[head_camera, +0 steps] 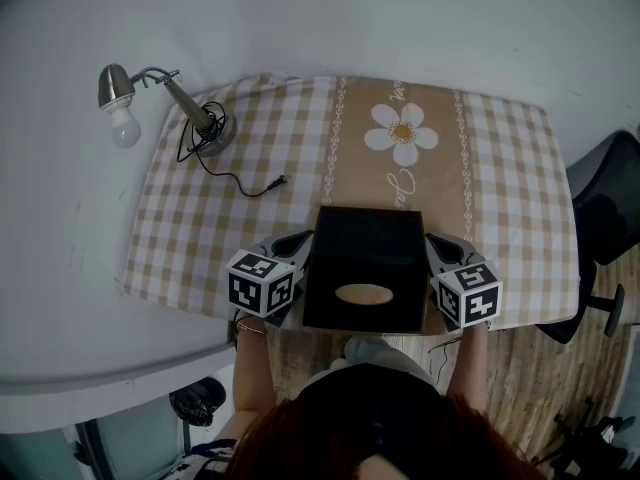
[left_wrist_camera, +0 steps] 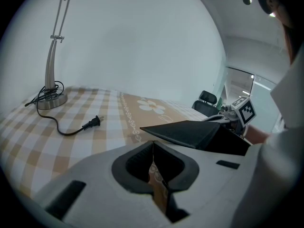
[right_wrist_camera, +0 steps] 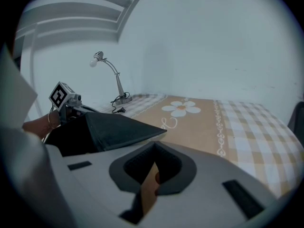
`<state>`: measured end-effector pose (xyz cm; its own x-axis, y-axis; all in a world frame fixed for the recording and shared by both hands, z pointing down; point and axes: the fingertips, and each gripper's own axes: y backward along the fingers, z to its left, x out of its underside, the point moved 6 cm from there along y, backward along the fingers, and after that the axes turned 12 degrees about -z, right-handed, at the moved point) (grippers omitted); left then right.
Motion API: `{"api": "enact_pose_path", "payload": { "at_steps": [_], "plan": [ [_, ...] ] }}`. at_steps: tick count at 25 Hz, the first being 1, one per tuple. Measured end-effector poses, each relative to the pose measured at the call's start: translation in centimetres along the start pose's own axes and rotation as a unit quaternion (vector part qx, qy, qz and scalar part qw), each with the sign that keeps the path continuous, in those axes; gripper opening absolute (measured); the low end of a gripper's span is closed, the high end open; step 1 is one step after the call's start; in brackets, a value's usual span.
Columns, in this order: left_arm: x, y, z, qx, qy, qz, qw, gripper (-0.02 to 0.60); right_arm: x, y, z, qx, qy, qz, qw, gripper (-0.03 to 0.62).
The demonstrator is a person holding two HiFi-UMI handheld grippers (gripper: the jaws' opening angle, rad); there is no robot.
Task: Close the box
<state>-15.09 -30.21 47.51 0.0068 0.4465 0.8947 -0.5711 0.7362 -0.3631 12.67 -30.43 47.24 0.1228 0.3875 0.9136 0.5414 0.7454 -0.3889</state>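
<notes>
Probably light, stiff card, the black box (head_camera: 363, 268); press lid (left_wrist_camera: 183, 131) down at free edge. Left gripper (head_camera: 306, 236), right gripper (head_camera: 431, 237) closed, empty.

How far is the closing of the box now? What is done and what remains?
Done: the left gripper and the right gripper are placed at the two sides of the black box. In hand: its lid looks tilted, with a dark gap under it; both grippers have jaws together and hold nothing. Left: bring the lid down flat, it seems.
</notes>
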Motion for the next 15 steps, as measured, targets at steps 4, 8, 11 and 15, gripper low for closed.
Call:
{"api": "enact_pose_path", "payload": {
  "at_steps": [4,8,11,15],
  "plan": [
    [-0.2,-0.3,0.3,0.001,0.008,-0.004,1.0000,0.028,-0.2,-0.1,-0.2,0.000,0.000,-0.006,1.000,0.017],
    [-0.6,-0.6,0.6,0.002,0.012,-0.012,0.9999,0.028,-0.5,-0.3,-0.4,0.003,-0.002,-0.014,1.000,0.017],
    [-1.1,-0.7,0.8,0.001,0.012,-0.017,0.9998,0.028,-1.0,-0.3,-0.6,0.005,0.000,-0.018,1.000,0.017],
    [-1.7,-0.8,0.9,-0.003,0.008,-0.025,0.9996,0.027,-1.6,-0.4,-0.7,0.008,0.006,-0.023,1.000,0.017]
  ]
}}
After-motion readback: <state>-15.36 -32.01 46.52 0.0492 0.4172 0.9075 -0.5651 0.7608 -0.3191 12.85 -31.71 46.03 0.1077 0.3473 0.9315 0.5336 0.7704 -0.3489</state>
